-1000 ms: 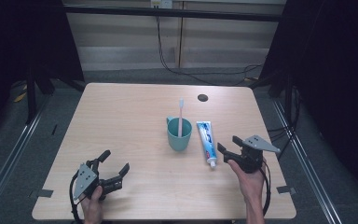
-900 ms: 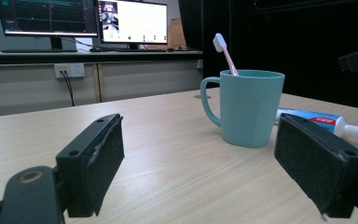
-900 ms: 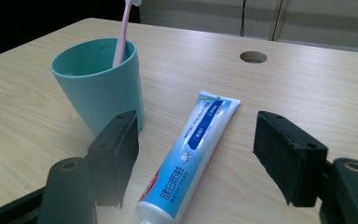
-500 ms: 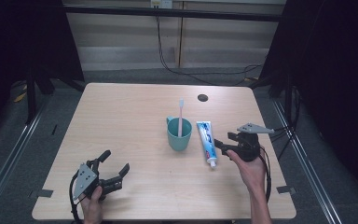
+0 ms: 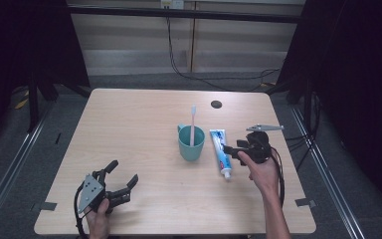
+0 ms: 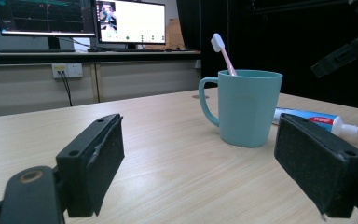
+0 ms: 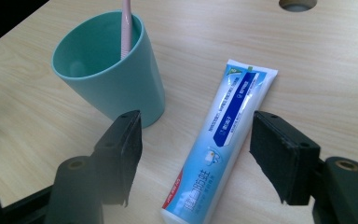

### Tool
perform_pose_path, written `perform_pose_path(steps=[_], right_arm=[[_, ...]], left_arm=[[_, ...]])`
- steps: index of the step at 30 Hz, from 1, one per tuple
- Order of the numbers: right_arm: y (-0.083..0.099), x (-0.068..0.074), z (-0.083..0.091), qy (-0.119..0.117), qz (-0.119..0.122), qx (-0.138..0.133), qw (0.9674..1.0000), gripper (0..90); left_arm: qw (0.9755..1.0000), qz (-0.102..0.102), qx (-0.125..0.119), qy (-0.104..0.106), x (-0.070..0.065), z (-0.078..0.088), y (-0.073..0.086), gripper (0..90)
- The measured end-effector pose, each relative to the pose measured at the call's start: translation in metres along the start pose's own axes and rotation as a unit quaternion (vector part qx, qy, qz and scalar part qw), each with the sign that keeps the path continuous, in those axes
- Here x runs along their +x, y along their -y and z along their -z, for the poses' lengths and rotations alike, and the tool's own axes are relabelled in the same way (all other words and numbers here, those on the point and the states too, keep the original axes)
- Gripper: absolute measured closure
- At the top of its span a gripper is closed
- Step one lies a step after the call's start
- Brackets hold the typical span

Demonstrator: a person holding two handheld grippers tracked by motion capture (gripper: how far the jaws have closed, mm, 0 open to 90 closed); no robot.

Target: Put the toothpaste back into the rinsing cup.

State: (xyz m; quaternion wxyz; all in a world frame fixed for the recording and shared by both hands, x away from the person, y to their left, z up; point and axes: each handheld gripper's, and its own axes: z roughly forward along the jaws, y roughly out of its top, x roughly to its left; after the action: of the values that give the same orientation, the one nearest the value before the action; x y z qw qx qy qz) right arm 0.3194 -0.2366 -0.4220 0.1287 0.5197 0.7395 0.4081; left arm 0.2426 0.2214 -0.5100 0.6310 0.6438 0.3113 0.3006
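The right tongs (image 7: 193,161) hung spread above the toothpaste tube (image 7: 223,140), probably lined up to grip it; the left tongs (image 5: 120,180) rested apart, idle, on the table (image 5: 144,129).

One camera hangs high on the person's side, looking forward and down over the whole desk (image 5: 144,129) to the far wall. The camera on the left gripper (image 6: 200,158) sits low near the desk's surface, facing level across it toward the teal cup (image 6: 247,107) and the monitors (image 6: 79,18) beyond. The camera on the right gripper (image 7: 196,154) looks steeply down from close above the toothpaste tube (image 7: 223,135); all three views share cup, tube and toothbrush (image 5: 192,124).
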Motion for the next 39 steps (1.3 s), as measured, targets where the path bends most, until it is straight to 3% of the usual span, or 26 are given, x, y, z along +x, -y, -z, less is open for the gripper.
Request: perform_pose_path(steps=[9, 15, 17, 22, 28, 39], right_arm=[[-0.01, -0.006, -0.01, 0.001, -0.019, 0.064, 0.9977, 38.4], [-0.015, -0.008, -0.016, -0.006, -0.016, 0.088, 0.996, 41.0], [-0.015, -0.009, -0.019, -0.027, -0.031, 0.102, 0.9939, 41.4], [-0.018, -0.011, -0.026, -0.026, -0.038, 0.125, 0.9911, 37.9], [-0.028, -0.006, -0.031, -0.019, -0.025, 0.149, 0.9884, 38.0], [-0.037, -0.011, -0.046, -0.016, -0.03, 0.198, 0.9795, 40.4]], left_arm=[[1.0, 0.0, 0.0, 0.0, 0.0, 0.0, 0.0, 15.7], [1.0, 0.0, 0.0, 0.003, 0.0, 0.0, 0.0, 15.7], [1.0, -0.001, 0.0, 0.003, 0.0, 0.0, 0.0, 15.7], [1.0, -0.001, 0.0, 0.003, 0.0, 0.0, 0.0, 15.7], [1.0, -0.001, 0.0, 0.004, 0.0, 0.0, 0.0, 15.7], [1.0, -0.001, 0.0, 0.007, 0.001, 0.0, 0.0, 15.7]])
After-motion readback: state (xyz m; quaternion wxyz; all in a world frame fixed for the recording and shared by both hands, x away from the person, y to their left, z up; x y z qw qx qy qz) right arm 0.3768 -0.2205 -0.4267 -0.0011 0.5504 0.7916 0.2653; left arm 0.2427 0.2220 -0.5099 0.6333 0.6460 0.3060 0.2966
